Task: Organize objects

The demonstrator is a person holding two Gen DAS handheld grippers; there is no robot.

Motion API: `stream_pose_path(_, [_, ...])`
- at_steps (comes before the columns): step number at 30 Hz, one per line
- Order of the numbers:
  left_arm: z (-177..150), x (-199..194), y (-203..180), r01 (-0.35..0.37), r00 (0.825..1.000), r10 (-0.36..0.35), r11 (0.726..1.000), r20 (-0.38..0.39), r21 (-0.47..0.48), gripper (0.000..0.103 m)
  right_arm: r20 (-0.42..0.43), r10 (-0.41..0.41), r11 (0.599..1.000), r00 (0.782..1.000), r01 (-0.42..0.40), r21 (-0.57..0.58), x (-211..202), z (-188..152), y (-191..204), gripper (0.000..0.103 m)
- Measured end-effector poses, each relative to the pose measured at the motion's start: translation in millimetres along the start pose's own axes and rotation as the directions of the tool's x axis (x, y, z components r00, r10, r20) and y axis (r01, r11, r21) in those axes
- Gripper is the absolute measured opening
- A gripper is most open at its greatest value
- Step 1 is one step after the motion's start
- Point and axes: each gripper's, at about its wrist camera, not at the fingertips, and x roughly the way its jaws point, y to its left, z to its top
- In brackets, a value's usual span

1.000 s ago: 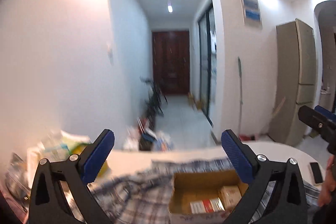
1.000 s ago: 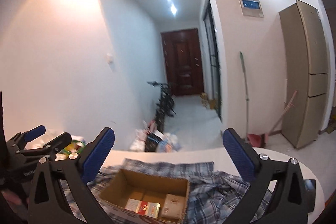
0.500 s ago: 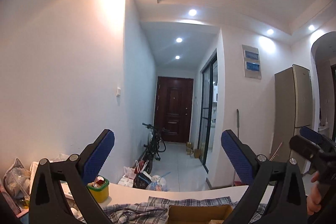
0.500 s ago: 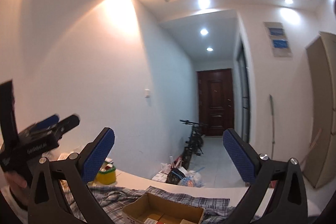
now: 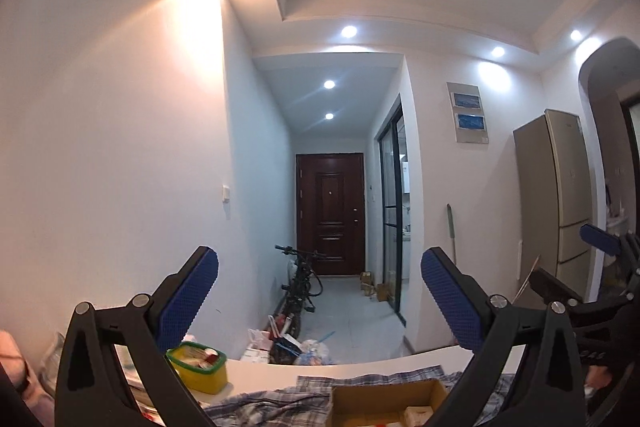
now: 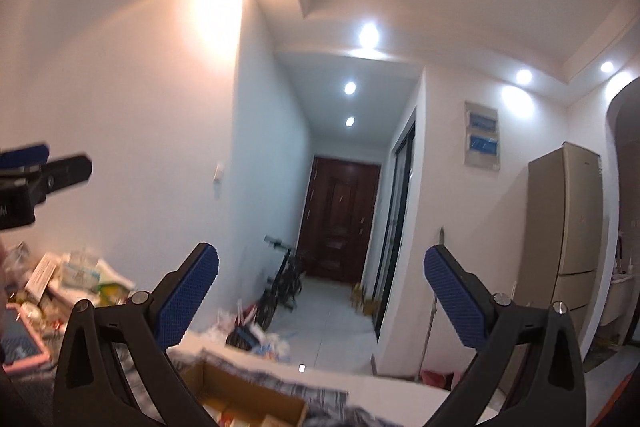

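Both grippers are raised and point down the hallway, high above the table. My left gripper [image 5: 319, 301] is open with nothing between its blue pads. My right gripper [image 6: 321, 301] is open and empty too. An open cardboard box [image 5: 390, 403] with small packets inside sits on a plaid cloth [image 5: 276, 401] at the bottom of the left wrist view. The same cardboard box [image 6: 244, 393] shows low in the right wrist view, blurred. The right gripper appears at the right edge of the left wrist view, and the left gripper at the left edge of the right wrist view.
A yellow tub with a green rim [image 5: 198, 367] stands on the white table [image 5: 272, 375] left of the cloth. Packets and a pink-edged tablet [image 6: 20, 347] crowd the table's left side. Beyond are a bicycle [image 5: 300, 287], a dark door [image 5: 330, 213] and a fridge [image 5: 560, 195].
Both grippers have tilted upward, so the box and cloth dropped to the bottom edge of each view and the ceiling came in. Both stay open.
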Motion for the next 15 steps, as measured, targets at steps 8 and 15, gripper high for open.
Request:
stream_pose_path(8, [8, -60, -7, -0.105, 0.992, 0.101, 0.994, 0.078, 0.040, 0.103, -0.042, -0.087, 0.990, 0.995, 0.082, -0.116, -60, 28, -8, 0.103])
stream_pose_path(15, [2, -111, 4, -0.061, 0.996, 0.061, 0.998, 0.072, -0.004, 0.103, -0.043, -0.120, 0.993, 0.992, 0.119, -0.027, -105, 23, -29, 0.103])
